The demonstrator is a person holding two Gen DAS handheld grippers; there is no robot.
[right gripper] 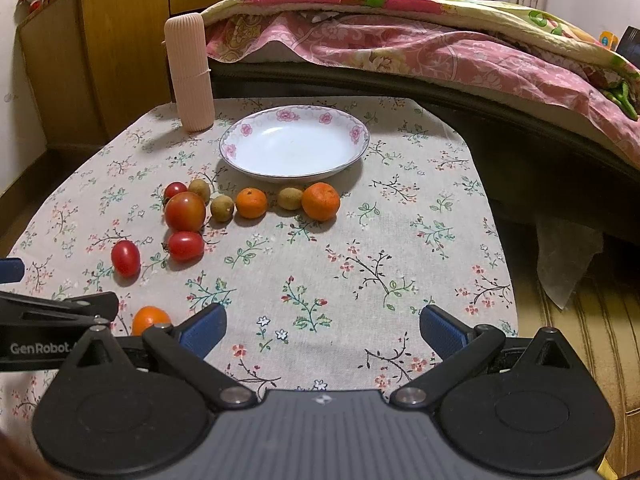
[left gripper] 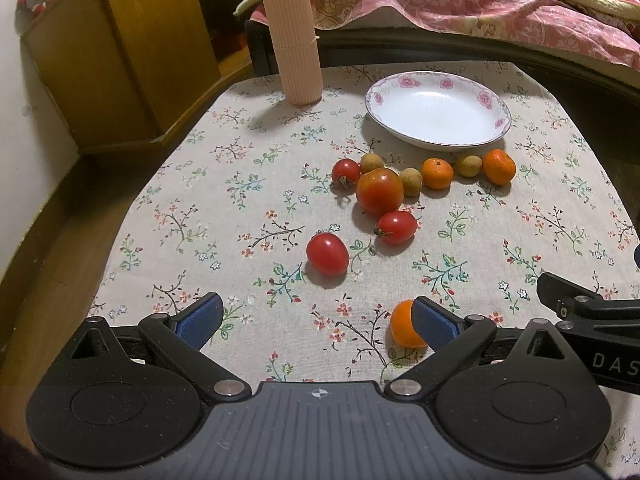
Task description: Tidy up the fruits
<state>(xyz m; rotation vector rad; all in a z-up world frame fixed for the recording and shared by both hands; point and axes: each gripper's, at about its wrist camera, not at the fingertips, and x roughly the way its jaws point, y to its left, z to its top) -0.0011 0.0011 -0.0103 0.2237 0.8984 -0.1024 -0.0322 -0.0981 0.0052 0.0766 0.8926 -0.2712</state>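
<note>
Left wrist view: the left tongs stand released, jaws wide apart, over the flowered desk. The right blue pad covers part of a small orange fruit, so whether pad and fruit touch cannot be told. At the right edge a black arm of the right tongs enters the view, cut off by the frame. Ahead of the tongs lies a cherry tomato, then another just beyond it to the right, touching or nearly touching a large tomato. A third cherry tomato and a longan sit behind that one. Further right run a second longan, a mandarin, a third longan and a bigger mandarin. Beyond them the white plate with pink flowers holds nothing. Far ahead to the left stands a ribbed pink canister, upright.

Right wrist view: the right tongs are likewise released, with only cloth between the pads. To their left the small orange fruit is half hidden behind the tongs' own linkage and the left tongs' black arm. The fruits lie ahead and left; the plate beyond them is empty. A bed with a pink quilt fills the background.
</note>
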